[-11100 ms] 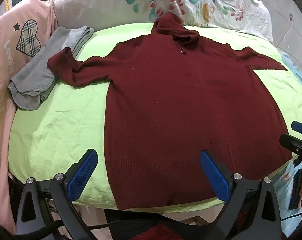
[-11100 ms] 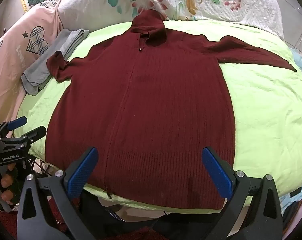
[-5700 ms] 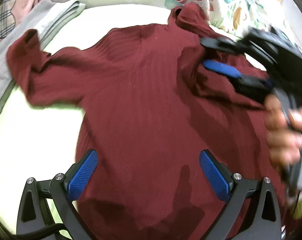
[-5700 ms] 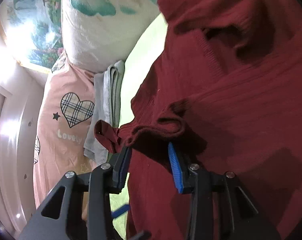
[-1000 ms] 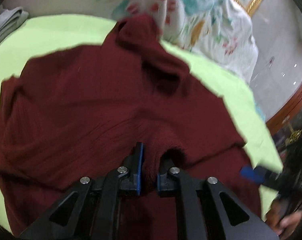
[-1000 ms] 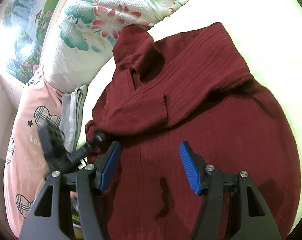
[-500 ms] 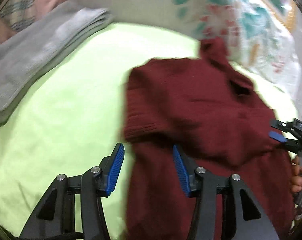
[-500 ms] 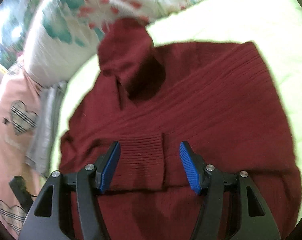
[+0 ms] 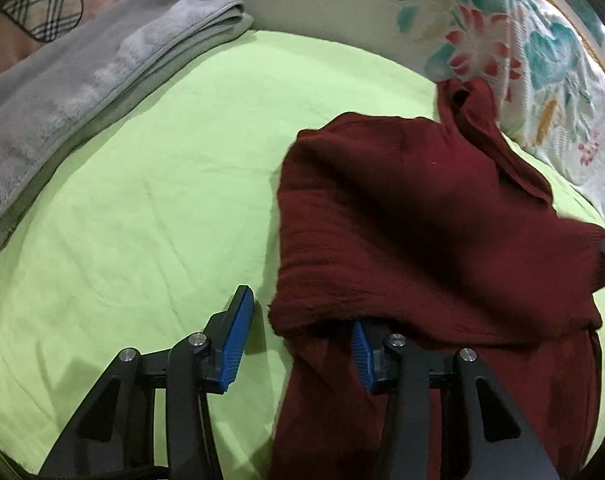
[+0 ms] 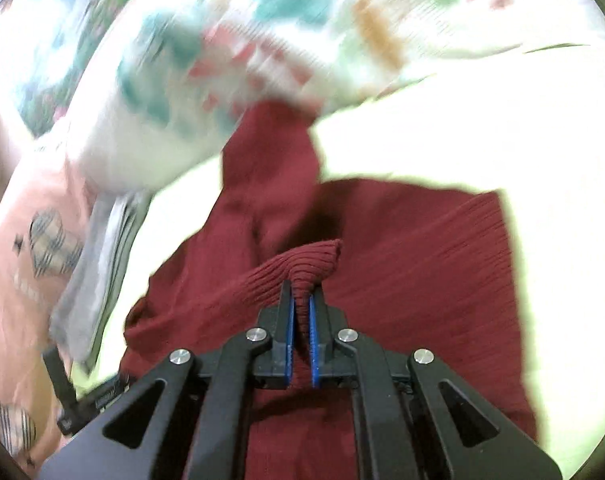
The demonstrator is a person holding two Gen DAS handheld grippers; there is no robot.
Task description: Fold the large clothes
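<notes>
Right gripper (image 10: 301, 312) has just closed its jaws, and now it pinches the ribbed cuff (image 10: 302, 264) of the dark red sweater (image 10: 414, 256). Left gripper (image 9: 298, 344) has its jaws apart. Its jaws were opening a moment ago and have eased in a little. The near left corner of the sweater (image 9: 422, 216) sits between them, but the pads do not press on it. One blue pad is out on the green sheet (image 9: 150, 200) and the other is tucked under the fold.

I think the sweater is soft, floppy and a bit heavy. It will sag and slide if you lift it in the middle. The best spots to hold look like thick edges, such as a cuff, a hem or a folded corner.

The sweater lies on the right part of the bed, with its hood (image 9: 470, 104) at the far end by the flowery pillow (image 9: 502, 40). A folded gray blanket (image 9: 78, 92) lies far off to the left.
</notes>
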